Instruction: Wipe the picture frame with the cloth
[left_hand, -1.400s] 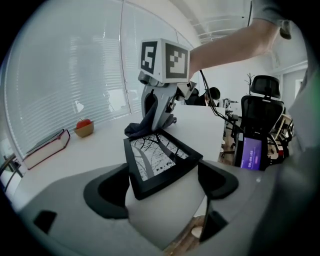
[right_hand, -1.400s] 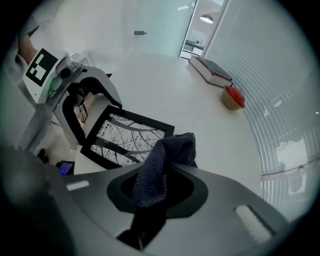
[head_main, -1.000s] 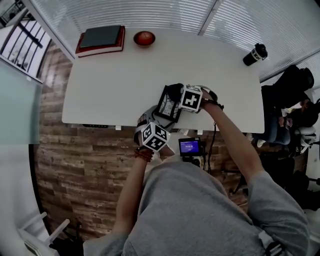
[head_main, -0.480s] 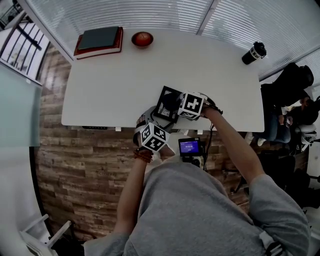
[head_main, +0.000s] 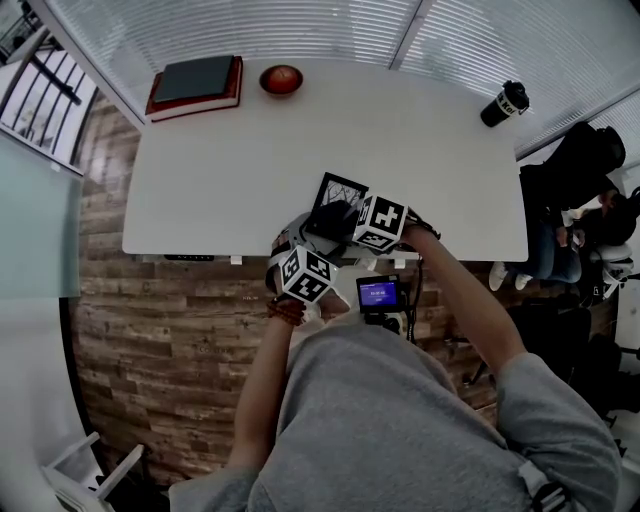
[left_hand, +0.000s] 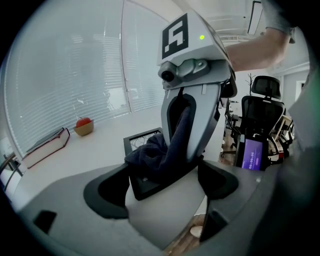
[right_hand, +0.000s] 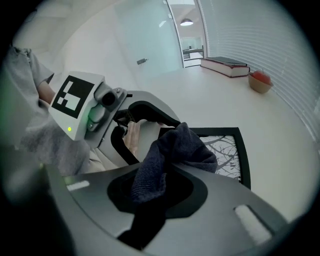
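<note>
Nearest item: a small lit screen (head_main: 380, 294) is showing just below the bench's near edge, above the wooden floor (head_main: 170, 330).

I am holding the left gripper (left_hand: 162, 186) at the near edge of the white bench (head_main: 230, 170), about midway along it. Its fingers (left_hand: 107, 192) are standing wide apart. The near corner of the picture frame (head_main: 345, 187) is sitting between them, close against one finger. I cannot confirm contact there, and the other finger is standing clear of the frame.

I am holding the right gripper (right_hand: 159, 192) just beyond, angled down over the frame. Its fingers (right_hand: 189, 192) are clamping the dark cloth (right_hand: 177, 147), which is running down between them and bunching out in front. The bunched end is resting on the frame and covering one of its corners.

The frame is black and is carrying a bare-branch print. It is appearing to lie flat on the bench, close to the near edge. The part of the print away from the cloth is showing uncovered.

Farther out, at the far left corner, two stacked books (head_main: 195, 80) are lying, a dark one on a red one. Just beside them along the far edge, a bowl (head_main: 281, 80) is holding a red round item. Near the far right corner, a dark lidded cup (head_main: 503, 104) is standing. Slatted blinds (head_main: 250, 25) are running behind the far edge. Off the bench's right end, a black office chair (left_hand: 262, 97) is standing.
</note>
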